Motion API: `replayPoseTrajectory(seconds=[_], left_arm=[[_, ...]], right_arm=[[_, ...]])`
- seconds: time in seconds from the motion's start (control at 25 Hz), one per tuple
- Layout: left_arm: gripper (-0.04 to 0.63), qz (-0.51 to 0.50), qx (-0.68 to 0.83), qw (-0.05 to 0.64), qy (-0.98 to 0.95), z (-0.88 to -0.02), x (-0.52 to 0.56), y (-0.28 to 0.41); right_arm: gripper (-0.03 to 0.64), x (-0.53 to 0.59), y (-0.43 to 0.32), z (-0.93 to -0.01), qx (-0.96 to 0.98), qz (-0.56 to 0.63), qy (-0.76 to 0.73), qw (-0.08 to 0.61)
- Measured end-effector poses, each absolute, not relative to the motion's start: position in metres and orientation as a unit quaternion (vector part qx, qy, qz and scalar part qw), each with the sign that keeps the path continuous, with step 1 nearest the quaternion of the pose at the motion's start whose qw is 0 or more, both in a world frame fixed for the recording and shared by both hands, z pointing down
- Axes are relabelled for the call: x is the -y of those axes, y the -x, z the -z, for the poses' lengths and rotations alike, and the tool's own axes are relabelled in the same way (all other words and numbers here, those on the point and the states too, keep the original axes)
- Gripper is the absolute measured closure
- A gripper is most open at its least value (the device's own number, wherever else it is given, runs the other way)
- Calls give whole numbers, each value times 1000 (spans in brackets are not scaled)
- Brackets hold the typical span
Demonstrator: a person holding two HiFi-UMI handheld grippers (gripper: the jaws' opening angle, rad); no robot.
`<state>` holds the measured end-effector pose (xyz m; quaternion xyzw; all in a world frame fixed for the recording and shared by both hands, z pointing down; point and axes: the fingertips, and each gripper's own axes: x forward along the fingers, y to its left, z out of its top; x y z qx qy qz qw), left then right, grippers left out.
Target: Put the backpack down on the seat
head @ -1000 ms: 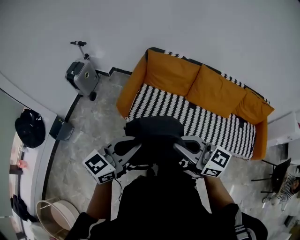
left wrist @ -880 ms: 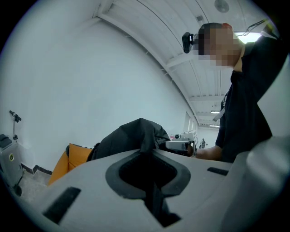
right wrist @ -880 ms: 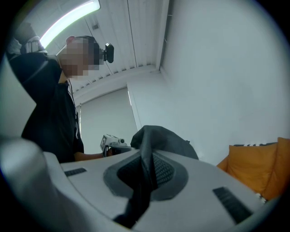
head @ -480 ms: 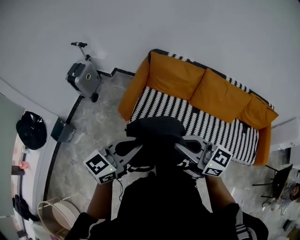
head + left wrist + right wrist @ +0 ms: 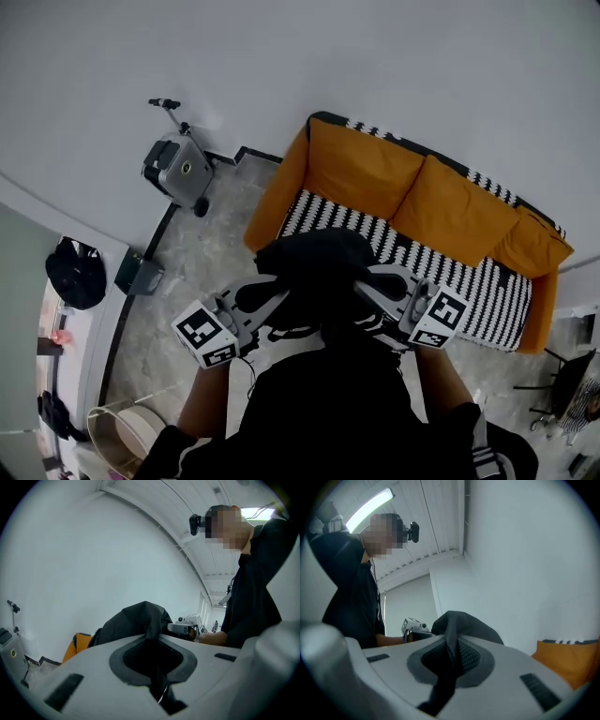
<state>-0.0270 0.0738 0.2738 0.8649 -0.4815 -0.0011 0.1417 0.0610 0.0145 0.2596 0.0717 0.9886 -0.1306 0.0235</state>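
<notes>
A black backpack (image 5: 314, 267) hangs in front of me, above the floor and just short of the sofa. My left gripper (image 5: 279, 300) is shut on a strap at its left side, and my right gripper (image 5: 366, 289) is shut on a strap at its right. In the left gripper view the dark fabric (image 5: 136, 620) rises past the closed jaws; the right gripper view shows the same (image 5: 464, 623). The sofa's black-and-white striped seat (image 5: 469, 281) lies beyond, with orange back cushions (image 5: 361, 169).
A grey exercise machine (image 5: 178, 167) stands by the wall left of the sofa. A small dark box (image 5: 141, 275) and a black bag (image 5: 77, 277) sit further left. A round beige basket (image 5: 122, 441) is at the lower left. A black stand (image 5: 562, 394) is at the lower right.
The sofa and the exercise machine have slid a little right and down in the head view. The backpack stays held between both grippers.
</notes>
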Motion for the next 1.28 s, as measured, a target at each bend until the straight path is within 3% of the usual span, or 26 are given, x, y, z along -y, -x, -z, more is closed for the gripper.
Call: replayPoseTrajectory(seconds=[0.64, 1.28], left_arm=[[560, -18, 482, 147, -864, -270, 46, 49], [560, -9, 478, 186, -858, -302, 116, 94]], right_arm=[[588, 109, -37, -255, -986, 143, -79, 41], [588, 181, 12, -281, -984, 164, -67, 4]])
